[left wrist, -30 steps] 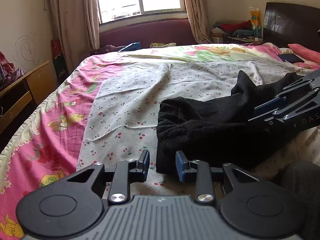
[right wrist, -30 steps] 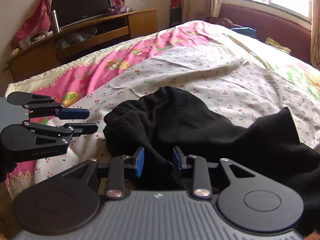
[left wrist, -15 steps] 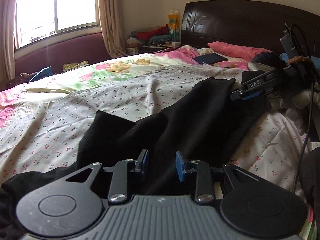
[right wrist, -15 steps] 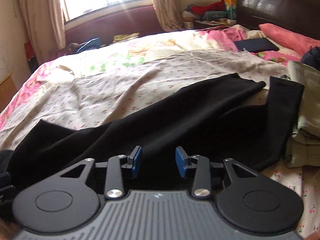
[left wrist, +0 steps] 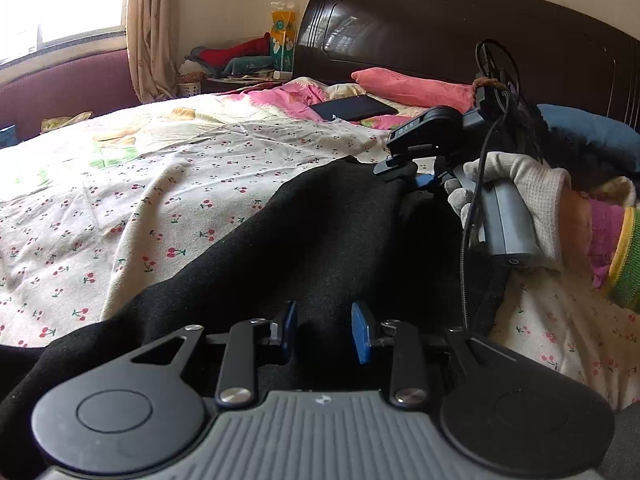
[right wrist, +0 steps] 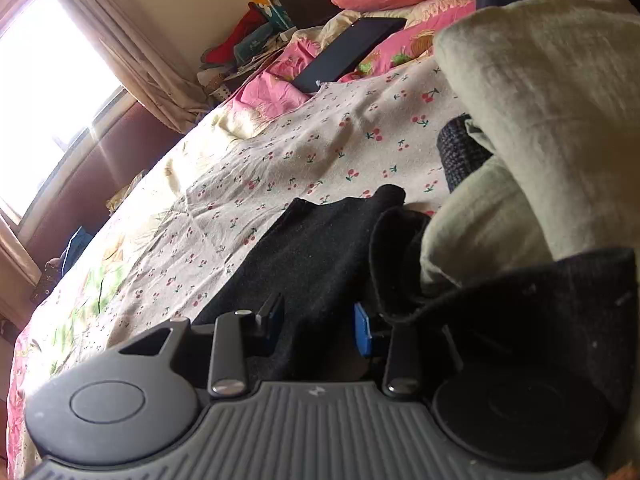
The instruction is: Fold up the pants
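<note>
Both hand-held grippers hold the black pants: the left hand-held gripper and the right hand-held gripper each stand narrow with cloth between the pads. The pants lie stretched along the bed near its headboard end. Keep even tension; lower both ends together, flat.
</note>
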Demonstrator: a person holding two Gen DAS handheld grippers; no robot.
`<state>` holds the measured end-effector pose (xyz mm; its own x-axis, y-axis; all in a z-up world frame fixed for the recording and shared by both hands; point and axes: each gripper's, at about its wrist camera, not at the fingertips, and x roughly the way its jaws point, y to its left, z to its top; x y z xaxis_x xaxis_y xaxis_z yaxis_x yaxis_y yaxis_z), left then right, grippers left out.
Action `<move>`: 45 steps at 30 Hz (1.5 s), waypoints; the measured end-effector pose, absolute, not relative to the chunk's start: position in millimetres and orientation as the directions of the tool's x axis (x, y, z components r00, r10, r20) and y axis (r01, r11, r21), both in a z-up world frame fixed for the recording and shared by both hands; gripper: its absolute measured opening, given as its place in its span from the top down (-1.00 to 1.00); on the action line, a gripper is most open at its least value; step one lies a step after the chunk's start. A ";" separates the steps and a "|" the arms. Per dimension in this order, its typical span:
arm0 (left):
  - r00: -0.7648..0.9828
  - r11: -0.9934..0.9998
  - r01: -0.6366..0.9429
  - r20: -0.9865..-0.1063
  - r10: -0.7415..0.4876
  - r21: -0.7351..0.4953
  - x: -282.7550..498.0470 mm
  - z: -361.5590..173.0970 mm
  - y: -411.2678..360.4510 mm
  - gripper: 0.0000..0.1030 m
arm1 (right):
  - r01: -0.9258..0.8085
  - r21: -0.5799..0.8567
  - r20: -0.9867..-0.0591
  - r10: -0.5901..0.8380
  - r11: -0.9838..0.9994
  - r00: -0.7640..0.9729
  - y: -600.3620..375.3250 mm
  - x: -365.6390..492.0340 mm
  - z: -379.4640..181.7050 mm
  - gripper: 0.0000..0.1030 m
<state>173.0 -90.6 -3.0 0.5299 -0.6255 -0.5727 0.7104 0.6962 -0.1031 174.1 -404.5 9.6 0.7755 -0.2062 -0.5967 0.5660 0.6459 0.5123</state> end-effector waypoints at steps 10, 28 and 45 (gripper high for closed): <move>0.537 0.701 0.708 -0.583 -0.610 -0.082 171.5 4.3 -101.9 0.13 | 0.496 0.607 -0.507 -0.177 0.621 0.843 -413.7 147.9 35.2 0.88; 0.466 0.631 0.767 -0.574 -0.673 -0.118 132.2 5.8 -111.1 0.13 | 0.441 0.271 -0.514 -0.259 0.855 0.817 -370.5 59.9 80.5 0.90; 0.552 0.646 0.762 -0.562 -0.617 0.040 124.4 -1.7 -126.4 -0.13 | 0.378 0.446 -0.471 -0.146 0.811 0.870 -387.5 73.3 124.8 0.91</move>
